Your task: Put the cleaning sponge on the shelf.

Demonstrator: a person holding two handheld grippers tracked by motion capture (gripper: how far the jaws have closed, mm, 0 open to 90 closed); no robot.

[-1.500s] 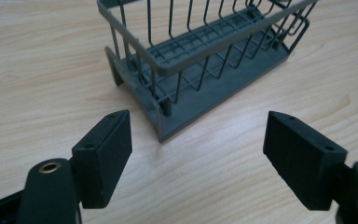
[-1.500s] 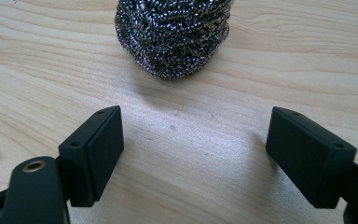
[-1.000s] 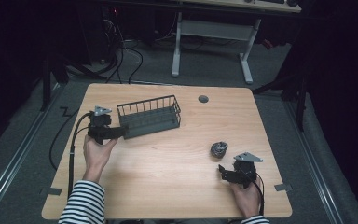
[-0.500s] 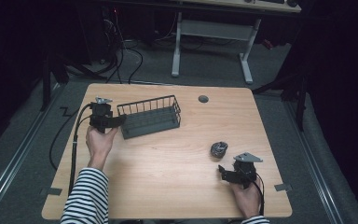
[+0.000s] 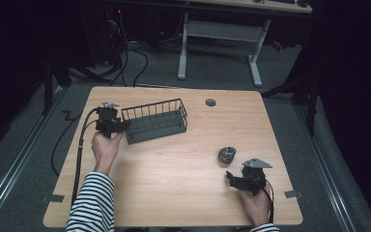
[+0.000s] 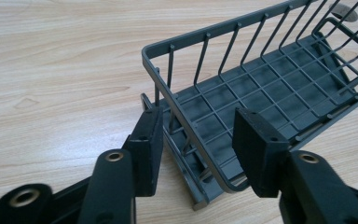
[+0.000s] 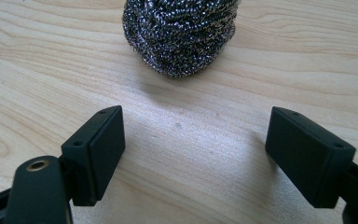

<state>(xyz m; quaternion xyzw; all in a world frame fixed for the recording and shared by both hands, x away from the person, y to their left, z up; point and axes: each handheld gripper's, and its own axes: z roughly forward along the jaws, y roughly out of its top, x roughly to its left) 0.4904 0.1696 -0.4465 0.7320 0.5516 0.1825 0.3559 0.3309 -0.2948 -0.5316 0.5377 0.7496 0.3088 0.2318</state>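
A dark grey wire basket (image 5: 150,106) stands empty on the wooden table, left of centre. My left gripper (image 5: 121,126) is at the basket's left end, open. In the left gripper view its jaws straddle the basket's (image 6: 223,33) end wall, one outside and one inside, and the left gripper (image 6: 198,126) is not closed on the wire. A steel wool scourer (image 5: 226,154) lies at the right. My right gripper (image 5: 231,176) rests just on the near side of it. In the right gripper view the scourer (image 7: 179,32) lies ahead of the wide-open right gripper (image 7: 193,123), with bare wood between.
A round cable grommet (image 5: 210,102) sits near the table's far edge (image 5: 174,88). Cables trail over the floor at the far left (image 5: 125,53). A white desk frame (image 5: 220,36) stands beyond the table. Tape marks sit at both front corners.
My left gripper has moved a little farther from the person and closed in on the basket's left end. The right gripper and the scourer have stayed put.
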